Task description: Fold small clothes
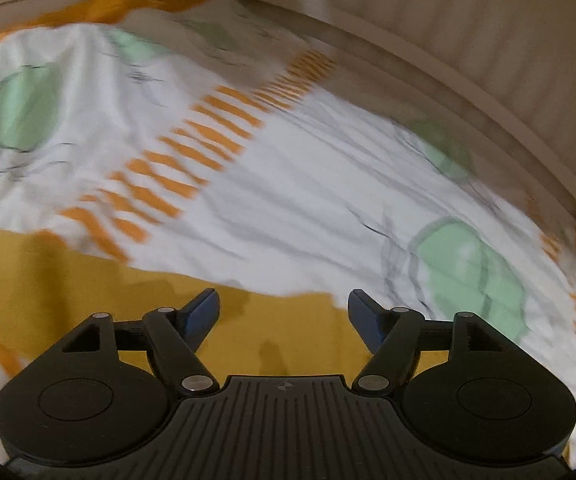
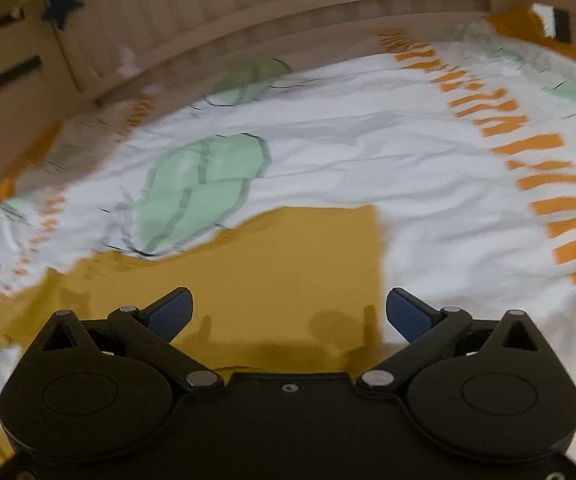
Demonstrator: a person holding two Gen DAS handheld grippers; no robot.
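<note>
Both jaws wide, empty, over mustard garment (image 2: 271, 280) on printed bedsheet (image 2: 428, 168); wooden rail (image 2: 328, 4) behind.

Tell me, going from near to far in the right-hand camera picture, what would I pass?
The open right gripper → mustard-yellow garment → white bedsheet printed with green leaves and orange dashes → wooden slatted bed rail.
</note>
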